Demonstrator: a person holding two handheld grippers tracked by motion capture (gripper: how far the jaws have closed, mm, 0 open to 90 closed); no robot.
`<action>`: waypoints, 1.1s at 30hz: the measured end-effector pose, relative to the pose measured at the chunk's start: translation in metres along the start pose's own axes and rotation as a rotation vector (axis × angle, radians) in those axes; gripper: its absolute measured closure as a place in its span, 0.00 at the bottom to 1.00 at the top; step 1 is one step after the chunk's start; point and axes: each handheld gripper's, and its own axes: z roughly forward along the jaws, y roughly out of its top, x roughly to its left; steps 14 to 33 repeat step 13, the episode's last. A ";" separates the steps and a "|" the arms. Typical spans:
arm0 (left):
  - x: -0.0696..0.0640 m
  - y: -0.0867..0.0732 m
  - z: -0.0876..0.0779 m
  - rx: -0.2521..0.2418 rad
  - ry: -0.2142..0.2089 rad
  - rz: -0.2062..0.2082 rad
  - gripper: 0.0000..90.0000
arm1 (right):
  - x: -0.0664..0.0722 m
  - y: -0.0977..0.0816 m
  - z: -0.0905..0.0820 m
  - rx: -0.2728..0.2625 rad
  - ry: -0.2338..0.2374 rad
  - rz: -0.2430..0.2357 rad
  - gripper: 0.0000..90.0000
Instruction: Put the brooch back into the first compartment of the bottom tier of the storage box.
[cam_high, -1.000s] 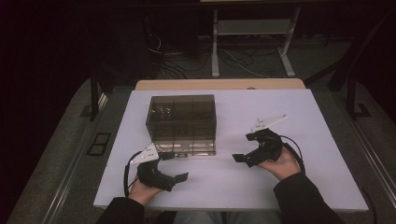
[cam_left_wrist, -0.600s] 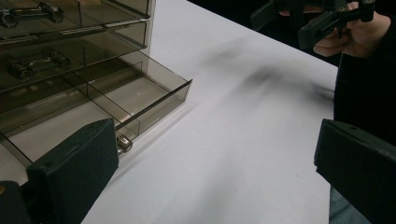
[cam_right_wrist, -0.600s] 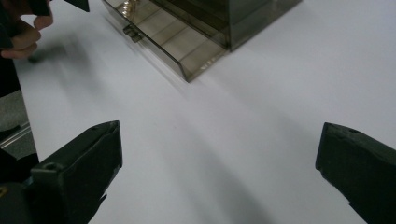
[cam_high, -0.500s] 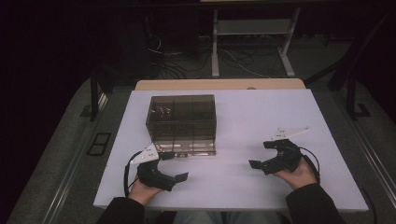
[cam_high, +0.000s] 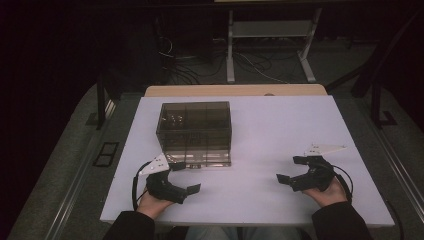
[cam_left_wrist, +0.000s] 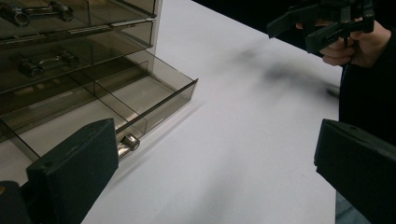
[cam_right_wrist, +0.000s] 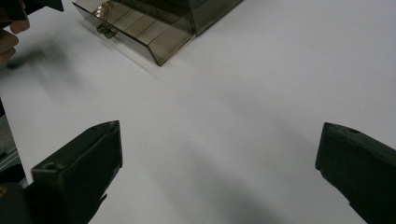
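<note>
We're looking at a smoked-plastic drawer cabinet (cam_high: 195, 132) sitting on the white table (cam_high: 280, 125), toward its left-centre. Its bottom drawer (cam_left_wrist: 140, 100) is standing pulled out toward us; inner dividers are splitting it into compartments, and the ones we can see are showing bare plastic floor. The upper drawers (cam_left_wrist: 70, 28) are sitting pushed in, each showing a small metal handle; contents behind the tinted fronts are too dark to tell. In the high view, something small and pale is showing through the top-left compartment, unidentifiable.

Left gripper (cam_high: 181, 178) is hovering just in front of the open drawer, jaws spread wide, gripping nothing. In the left gripper view the drawer's metal knob (cam_left_wrist: 127, 142) is sitting right beside the left-hand jaw; we can't tell if they're touching.

Right gripper (cam_high: 292, 170) is sitting well apart from the cabinet, over bare table at the right, jaws also spread wide with nothing between them. In the right gripper view the open drawer is lying far off at upper left.
</note>
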 end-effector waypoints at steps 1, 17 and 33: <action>0.000 0.000 0.000 0.000 0.001 -0.002 0.00 | -0.001 -0.001 -0.001 -0.003 -0.001 0.001 0.00; 0.002 0.000 0.000 0.005 0.005 -0.004 0.00 | -0.004 -0.015 -0.009 -0.019 -0.011 0.022 0.00; 0.002 0.000 0.000 0.005 0.005 -0.004 0.00 | -0.004 -0.015 -0.009 -0.019 -0.011 0.022 0.00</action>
